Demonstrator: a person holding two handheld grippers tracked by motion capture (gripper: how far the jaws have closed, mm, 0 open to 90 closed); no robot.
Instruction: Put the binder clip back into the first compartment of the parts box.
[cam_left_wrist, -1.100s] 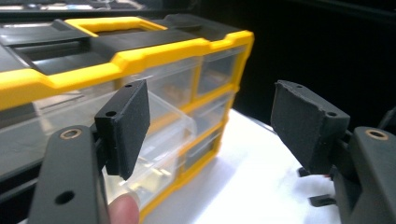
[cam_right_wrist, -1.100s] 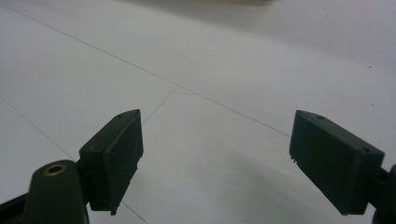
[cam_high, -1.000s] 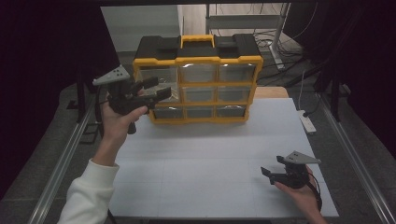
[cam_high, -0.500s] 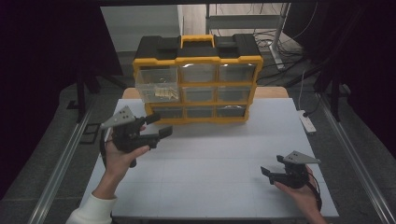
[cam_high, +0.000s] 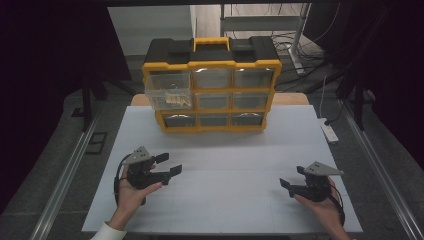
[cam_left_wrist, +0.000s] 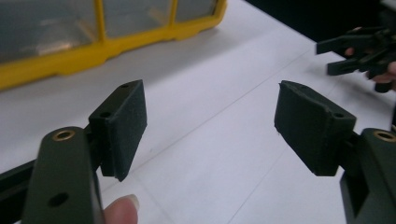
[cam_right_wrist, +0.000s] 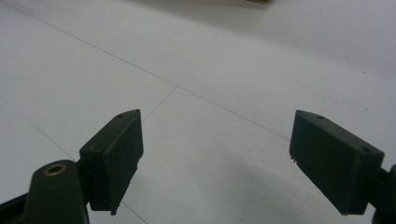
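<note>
The left tongs (cam_high: 169, 166) rest low over the near-left part of the white desk (cam_high: 230, 150), held in the person's left hand (cam_high: 131, 187). Their two black jaws stand spread, having just opened a little further, and bare desk shows between them in the left gripper view. One padded fingertip (cam_left_wrist: 125, 125) is clean-edged; the other pad looks worn at its upper rim. A thumb tip shows at the bottom edge of that view.

The right tongs (cam_high: 291, 185) lie at the near-right part of the desk, held in the right hand (cam_high: 325, 207). Their jaws are spread wide, with plain white surface between them in the right gripper view.

The yellow and black plastic drawer cabinet (cam_high: 212, 85) stands upright at the far middle of the desk, well apart from both tongs. Its upper-left clear drawer (cam_high: 169, 92) sits pulled forward of the others and holds pale small parts; what they are cannot be told. The remaining drawers sit flush. A white power strip (cam_high: 330, 131) lies just off the desk's right edge.
</note>
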